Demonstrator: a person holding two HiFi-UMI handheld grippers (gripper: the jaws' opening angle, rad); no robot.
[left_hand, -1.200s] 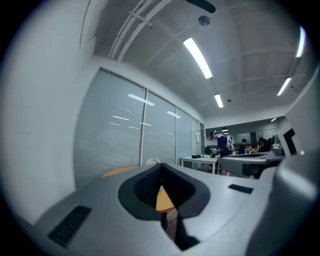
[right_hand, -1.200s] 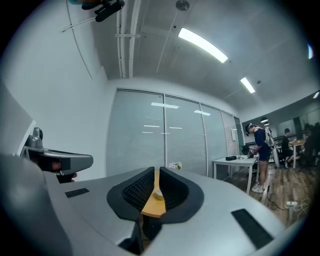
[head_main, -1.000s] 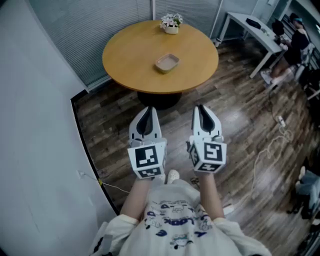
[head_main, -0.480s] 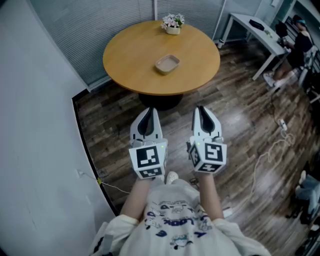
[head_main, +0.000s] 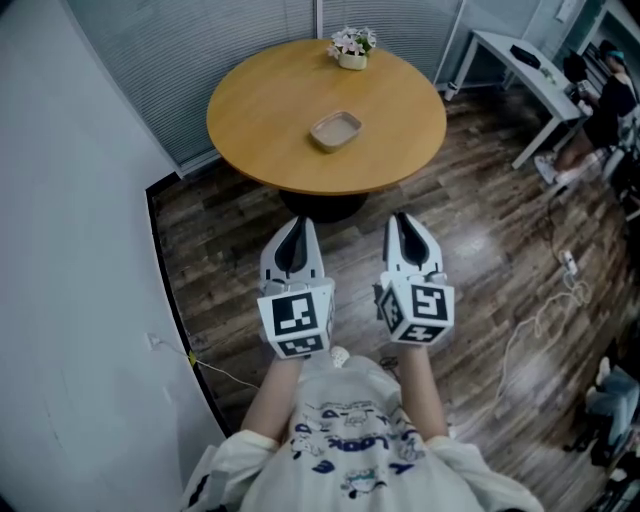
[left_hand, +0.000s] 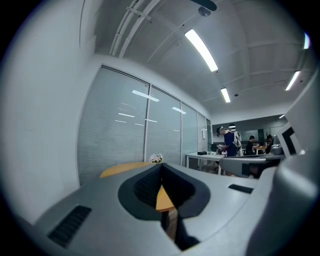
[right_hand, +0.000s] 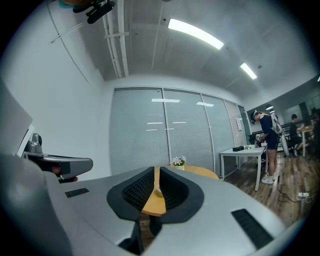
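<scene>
1. The left hand-held gripper (head_main: 297, 226) hangs above the wood floor (head_main: 225, 250), well short of the round counter (head_main: 262, 100); its jaws are pressed together at the tips and hold nothing.
2. The small tan dish (head_main: 335, 129) sits near the middle of the counter, well apart from both hand-held grippers; it looks empty, shallow and hard; I think it is light, and it may slide on the smooth top.
3. The best place to take it looks like the raised rim on a long side, one jaw inside and one outside; the rim looks thin, so a soft squeeze should do.
4. The little pot of flowers (head_main: 352, 50) stands upright at the far edge of the counter, apart from the dish; it looks easy to tip over, and the flowers are soft.
5. The right hand-held gripper (head_main: 404, 220) is just beside the left one, also over the floor; its jaws leave only a thin slit and hold nothing.
6. A white desk (head_main: 495, 45) and a person (head_main: 610, 100) are far off on the right.
</scene>
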